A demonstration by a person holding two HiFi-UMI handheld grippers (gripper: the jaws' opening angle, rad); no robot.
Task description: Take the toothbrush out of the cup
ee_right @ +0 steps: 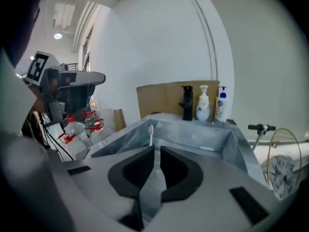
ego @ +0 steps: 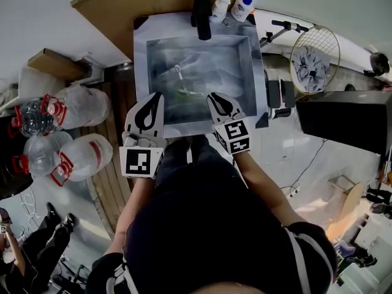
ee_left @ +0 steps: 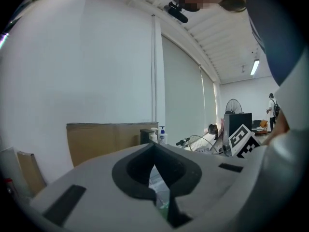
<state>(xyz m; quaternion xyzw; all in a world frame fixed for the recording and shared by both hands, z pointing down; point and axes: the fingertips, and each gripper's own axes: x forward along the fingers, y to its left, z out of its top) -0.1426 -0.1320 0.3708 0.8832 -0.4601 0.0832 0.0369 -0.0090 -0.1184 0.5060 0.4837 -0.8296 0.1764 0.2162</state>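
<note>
- As both forearms reach up from the bottom of the head view, the left gripper [ego: 157, 98] and the right gripper [ego: 212, 98] sit side by side at the near rim of the grey sink [ego: 139, 66], tips pointing into it.
- The left gripper lies close to level. Its jaws meet at the tips, with nothing between them.
- The right gripper tilts down toward the basin. Its jaws are all but together, leaving only a thin slit, and they grip nothing.
- One toothbrush [ee_right: 150, 131] stands upright inside the sink, head up, just above the right gripper's tips in the right gripper view. Its lower part is hidden behind a jaw.
- Counted: two grippers, each with one marker cube [ego: 139, 161]; one black faucet [ego: 202, 14] at top centre; two bottles [ego: 245, 2] beside it; four clear water jugs [ego: 82, 106] with red handles at the left edge.
- The cubes show only black-and-white square patterns, and the bottle labels are too small to read.
</note>
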